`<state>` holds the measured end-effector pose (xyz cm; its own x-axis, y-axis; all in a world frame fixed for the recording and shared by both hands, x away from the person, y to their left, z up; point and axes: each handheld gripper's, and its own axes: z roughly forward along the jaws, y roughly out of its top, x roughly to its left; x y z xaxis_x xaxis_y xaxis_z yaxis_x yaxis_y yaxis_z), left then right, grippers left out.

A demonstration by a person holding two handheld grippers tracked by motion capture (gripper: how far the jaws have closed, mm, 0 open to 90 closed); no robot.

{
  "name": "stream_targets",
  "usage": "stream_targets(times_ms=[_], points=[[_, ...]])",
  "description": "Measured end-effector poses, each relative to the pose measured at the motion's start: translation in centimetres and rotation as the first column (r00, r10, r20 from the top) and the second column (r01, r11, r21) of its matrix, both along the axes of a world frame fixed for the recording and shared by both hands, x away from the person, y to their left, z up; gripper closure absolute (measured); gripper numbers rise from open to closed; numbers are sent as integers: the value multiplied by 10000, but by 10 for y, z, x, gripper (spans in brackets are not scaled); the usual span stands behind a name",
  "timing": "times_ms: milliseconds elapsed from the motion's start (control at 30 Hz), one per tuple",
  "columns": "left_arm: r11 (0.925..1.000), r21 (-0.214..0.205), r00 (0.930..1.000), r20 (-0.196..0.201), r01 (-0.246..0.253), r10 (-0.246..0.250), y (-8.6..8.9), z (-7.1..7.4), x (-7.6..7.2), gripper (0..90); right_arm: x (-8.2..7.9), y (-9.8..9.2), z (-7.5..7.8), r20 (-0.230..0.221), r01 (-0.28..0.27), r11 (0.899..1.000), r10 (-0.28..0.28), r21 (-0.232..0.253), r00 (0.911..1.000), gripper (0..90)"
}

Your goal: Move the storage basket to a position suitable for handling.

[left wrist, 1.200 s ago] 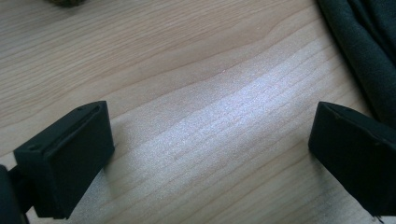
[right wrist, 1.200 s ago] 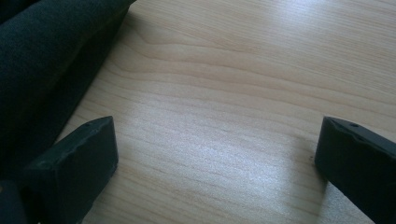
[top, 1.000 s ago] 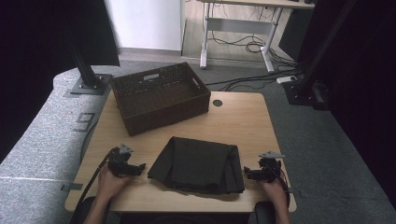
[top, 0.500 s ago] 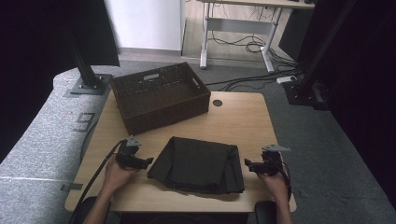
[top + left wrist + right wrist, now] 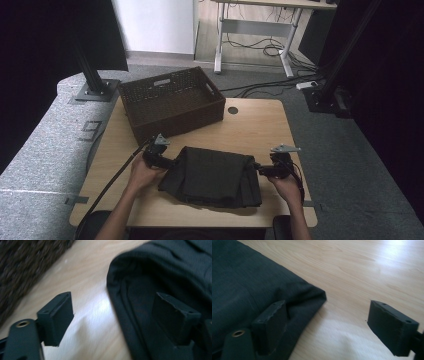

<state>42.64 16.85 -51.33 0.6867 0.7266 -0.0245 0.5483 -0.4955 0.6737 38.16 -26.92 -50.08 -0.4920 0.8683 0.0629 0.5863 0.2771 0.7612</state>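
1. Grey carpet surrounds a light wooden table (image 5: 260,125) with a round cable hole near its far edge; desk legs and loose cables stand on the floor beyond it.
2. On the far left part of the table sits a dark woven basket (image 5: 170,102), set at a slight angle.
3. A folded dark garment (image 5: 212,175) lies flat on the near middle of the table, just near of the basket and apart from it.
4. The person's left gripper (image 5: 167,161) is at the garment's left edge, its cable trailing off toward the near left.
5. In the left gripper view the jaws stand apart and have just been closing; one jaw is over bare wood, the other over the cloth, so the garment's rounded folded edge (image 5: 120,300) lies between them. The pads do not press on it.
6. The right gripper (image 5: 262,170) is at the garment's right edge, the hand behind it at the near right.
7. In the right gripper view the jaws are also apart and have just been closing; one jaw hangs over the cloth, the other over bare table, and the garment's corner (image 5: 317,296) sits between them, not pinched.
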Motion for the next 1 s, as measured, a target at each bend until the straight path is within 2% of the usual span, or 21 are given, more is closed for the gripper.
stream_targets(times_ms=[100, 167, 233, 267, 333, 367, 400, 433, 467, 500, 533, 567, 600, 633, 667, 900, 1000], points=[[9999, -135, 9999, -40, 103, -104, -11, -2, 14, 245, 10, 11, 0, -232, -346, 9993, 343, -123, 9991, 248], [9993, -346, 9998, -111, 168, -172, -15, -4, 19, 278, 16, 15, -4, -452, -508, 9985, 499, -188, 9977, 308], [9990, -413, 9997, -187, 172, -180, -16, -6, 22, 302, 19, 16, -6, -557, -576, 9980, 562, -251, 9969, 329], [9992, -386, 9997, -226, 116, -125, -18, -9, 25, 370, 24, 19, -11, -728, -489, 9970, 446, -592, 9963, 368], [9983, -522, 9983, -525, 243, -271, -19, -16, 29, 435, 28, 21, -18, -927, -374, 9951, 289, -914, 9953, 380], [9983, -522, 9983, -525, 243, -271, -19, -16, 29, 475, 28, 21, -18, -927, -374, 9951, 289, -914, 9953, 380], [9964, -692, 9939, -961, 483, -549, -19, -21, 32, 538, 31, 22, -27, -1250, -469, 9932, 334, -1069, 9916, 426], [9964, -692, 9939, -961, 483, -549, -19, -21, 32, 566, 31, 22, -27, -1250, -469, 9932, 334, -1069, 9916, 426], [9942, -917, 9918, -1095, 564, -664, -18, -23, 32, 606, 32, 24, -32, -1483, -528, 9921, 357, -1135, 9883, 506], [9942, -917, 9918, -1095, 564, -664, -18, -23, 32, 636, 32, 24, -32, -1483, -528, 9921, 357, -1135, 9883, 506], [9932, -978, 9902, -1179, 631, -745, -18, -23, 31, 682, 31, 25, -34, -1556, -574, 9939, 422, -945, 9869, 602], [9932, -978, 9902, -1179, 631, -745, -18, -23, 31, 701, 31, 26, -34, -1660, -598, 9948, 454, -826, 9851, 642], [9945, -794, 9916, -1052, 677, -759, -18, -22, 28, 729, 31, 27, -33, -1729, -646, 9944, 493, -839, 9837, 668], [9945, -794, 9916, -1052, 677, -759, -18, -22, 28, 745, 31, 27, -33, -1729, -646, 9944, 493, -839, 9837, 668], [9949, -743, 9922, -992, 679, -752, -18, -22, 26, 758, 30, 30, -33, -1677, -834, 9921, 668, -941, 9836, 718], [9954, -598, 9925, -917, 751, -804, -8, -21, 6, 762, 22, 37, -33, -1614, -1198, 9883, 1034, -949, 9815, 763], [9954, -203, 9915, -892, 931, -946, -4, -19, -7, 760, 14, 44, -33, -1650, -1467, 9841, 1290, -1000, 9778, 763]])
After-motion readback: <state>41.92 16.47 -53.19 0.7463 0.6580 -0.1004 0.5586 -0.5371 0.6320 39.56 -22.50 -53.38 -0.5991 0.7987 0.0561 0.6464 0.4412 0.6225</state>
